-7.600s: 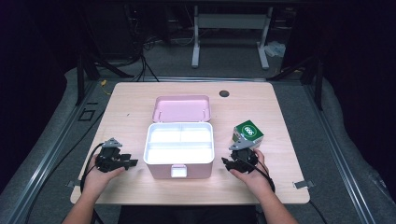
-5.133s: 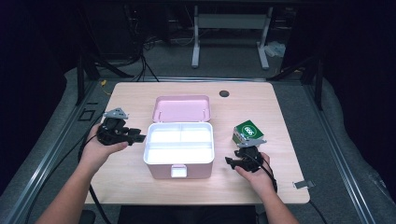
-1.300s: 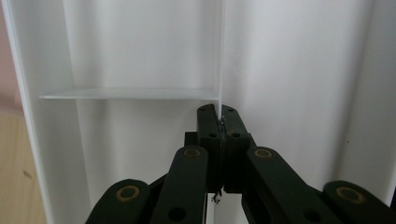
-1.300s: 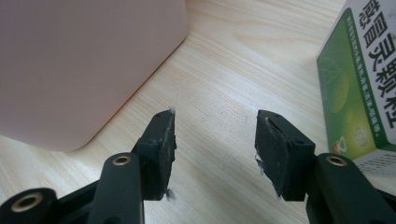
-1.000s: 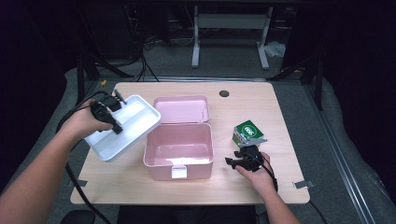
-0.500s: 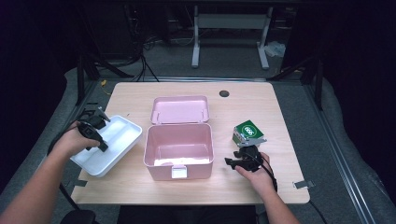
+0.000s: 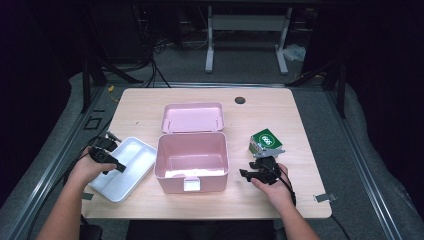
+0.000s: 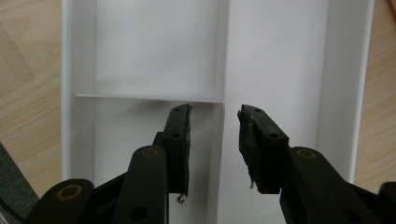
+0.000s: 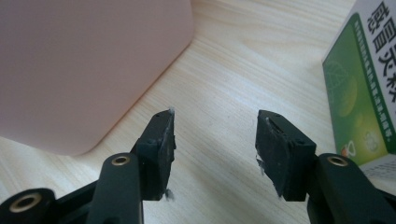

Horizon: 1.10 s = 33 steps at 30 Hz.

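So the white tray (image 7: pixel 124 167) is now out of the pink box (image 7: pixel 192 160) and sitting flat on the table (image 7: pixel 300 120) just left of it, and the left gripper (image 8: pixel 214 135) has let go, jaws apart either side of the tray's divider. That leaves the box empty and ready to fill, I'd say. The right gripper (image 9: pixel 215 140) is parted too, resting beside the green carton (image 9: pixel 359 98), which has white Chinese print I can't make out.

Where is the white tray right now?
In the high view the white tray lies flat on the table's left side, just left of the open pink box, with the left gripper over it.
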{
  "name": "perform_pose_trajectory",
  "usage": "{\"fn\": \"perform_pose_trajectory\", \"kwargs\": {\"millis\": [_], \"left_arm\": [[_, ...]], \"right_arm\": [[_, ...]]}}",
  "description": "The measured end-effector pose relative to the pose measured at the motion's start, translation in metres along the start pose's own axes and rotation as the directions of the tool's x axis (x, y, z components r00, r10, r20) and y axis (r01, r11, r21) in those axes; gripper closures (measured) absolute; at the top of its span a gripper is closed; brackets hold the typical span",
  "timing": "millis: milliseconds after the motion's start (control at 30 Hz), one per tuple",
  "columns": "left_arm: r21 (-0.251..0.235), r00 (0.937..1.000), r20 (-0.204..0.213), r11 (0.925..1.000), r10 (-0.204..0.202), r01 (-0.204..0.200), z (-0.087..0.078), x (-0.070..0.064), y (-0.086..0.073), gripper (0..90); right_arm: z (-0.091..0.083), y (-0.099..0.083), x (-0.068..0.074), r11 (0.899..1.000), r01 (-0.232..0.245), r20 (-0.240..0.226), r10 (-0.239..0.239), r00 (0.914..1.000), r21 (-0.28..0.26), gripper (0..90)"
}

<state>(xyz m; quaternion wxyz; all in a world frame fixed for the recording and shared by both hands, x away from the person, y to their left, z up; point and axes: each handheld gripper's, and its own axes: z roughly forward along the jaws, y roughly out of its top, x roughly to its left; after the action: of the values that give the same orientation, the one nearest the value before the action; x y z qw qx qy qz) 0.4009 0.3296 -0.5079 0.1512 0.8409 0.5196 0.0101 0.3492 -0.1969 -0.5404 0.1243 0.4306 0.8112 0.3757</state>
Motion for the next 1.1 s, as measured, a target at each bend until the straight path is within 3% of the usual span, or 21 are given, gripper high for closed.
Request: {"fn": "perform_pose_trajectory", "kwargs": {"millis": [67, 100, 133, 200, 233, 300, 400, 467, 767, 1033, 1100], "left_arm": [[-0.055, 0.9998, -0.002, 0.9984, -0.018, 0.018, -0.004, 0.0, -0.006, 59.4], [-0.055, 0.9998, -0.002, 0.9984, -0.018, 0.018, -0.004, 0.0, -0.006, 58.1], [-0.121, 0.9998, 0.016, 0.9926, -0.008, 0.01, -0.006, 0.001, -0.013, 55.5], [-0.173, 0.9997, 0.003, 0.9846, 0.025, -0.024, -0.006, 0.002, -0.018, 53.8], [-0.173, 0.9991, 0.005, 0.984, 0.043, -0.042, -0.006, 0.002, -0.02, 51.3], [-0.179, 0.9994, 0.011, 0.9834, 0.034, -0.031, -0.006, 0.004, -0.025, 49.9], [-0.17, 0.9989, -0.005, 0.9844, 0.047, -0.047, -0.005, 0.005, -0.028, 47.0], [-0.145, 0.9993, -0.015, 0.9888, 0.035, -0.037, -0.005, 0.006, -0.031, 44.9], [-0.162, 0.9997, -0.026, 0.9868, 0.001, -0.005, -0.012, 0.003, -0.033, 36.1], [-0.145, 0.999, -0.045, 0.9895, 0.001, -0.007, -0.012, 0.0, -0.032, 35.9], [-0.143, 0.9988, -0.048, 0.9896, 0.006, -0.013, -0.013, -0.001, -0.031, 35.9]], "right_arm": [[-0.001, 0.001, 0.002, 1.0, 0.007, 0.004, -0.007, 1.0, -0.001, 46.2], [-0.001, 0.001, 0.002, 1.0, 0.007, 0.004, -0.007, 1.0, -0.001, 46.2], [-0.002, 0.001, 0.003, 1.0, 0.009, 0.016, -0.009, 0.9998, 0.001, 44.3], [-0.005, 0.003, 0.004, 1.0, 0.024, 0.041, -0.024, 0.9989, -0.004, 41.5], [-0.007, 0.005, 0.005, 1.0, 0.031, 0.047, -0.031, 0.9984, -0.003, 39.6], [-0.011, 0.009, 0.006, 0.999, 0.037, 0.064, -0.037, 0.9972, -0.006, 36.9], [-0.015, 0.016, 0.007, 0.999, 0.048, 0.076, -0.048, 0.996, 0.007, 35.6], [-0.015, 0.019, 0.005, 0.999, 0.046, 0.079, -0.048, 0.9957, 0.027, 35.6], [-0.025, 0.043, -0.004, 0.997, 0.026, 0.063, -0.031, 0.9975, 0.072, 35.3], [-0.033, 0.081, -0.025, 0.989, 0.006, 0.103, -0.022, 0.9945, 0.15, 27.3], [-0.03, 0.093, -0.035, 0.979, -0.017, 0.133, -0.01, 0.9911, 0.203, 22.0]]}}
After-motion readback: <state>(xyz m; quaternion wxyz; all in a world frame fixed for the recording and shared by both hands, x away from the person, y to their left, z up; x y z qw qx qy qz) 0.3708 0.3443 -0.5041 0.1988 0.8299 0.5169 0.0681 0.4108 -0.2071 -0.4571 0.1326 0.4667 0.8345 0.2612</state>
